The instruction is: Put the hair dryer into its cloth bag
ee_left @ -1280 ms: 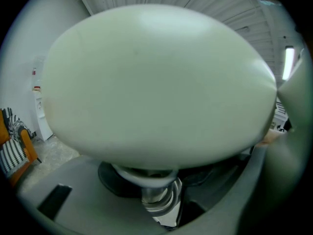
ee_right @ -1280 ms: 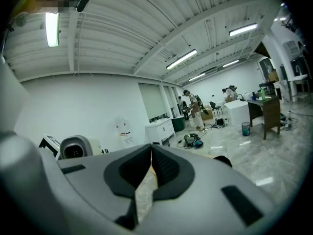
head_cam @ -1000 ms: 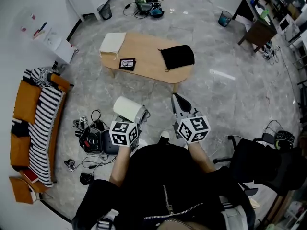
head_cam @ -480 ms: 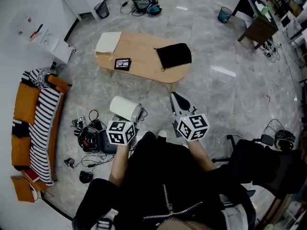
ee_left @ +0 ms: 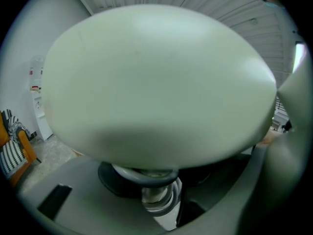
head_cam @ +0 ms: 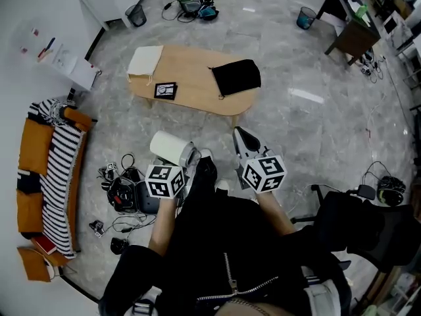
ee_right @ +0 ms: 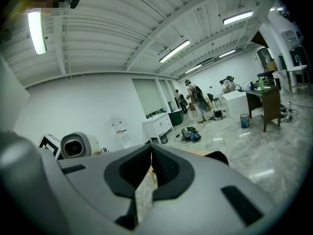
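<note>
A white hair dryer (head_cam: 172,149) juts forward from my left gripper (head_cam: 185,166), which is shut on it. In the left gripper view the dryer's pale body (ee_left: 156,82) fills the picture, with its handle and coiled cord down between the jaws of the left gripper (ee_left: 156,195). The black cloth bag (head_cam: 235,78) lies flat on the right half of the low wooden table (head_cam: 191,94), well ahead of both grippers. My right gripper (head_cam: 239,135) is shut with nothing in it. From the right gripper (ee_right: 150,156) view the dryer's nozzle (ee_right: 75,145) shows at left.
A cream cloth (head_cam: 146,61) and a marker card (head_cam: 165,90) lie on the table's left part. An orange sofa with a striped blanket (head_cam: 49,166) stands at left, cables and gear (head_cam: 125,193) on the floor beside it. A black chair (head_cam: 348,222) is at right.
The person has stepped forward: a dark trouser leg now shows between the grippers. The table has slid slightly left in the head view. Both grippers stay as they were.
</note>
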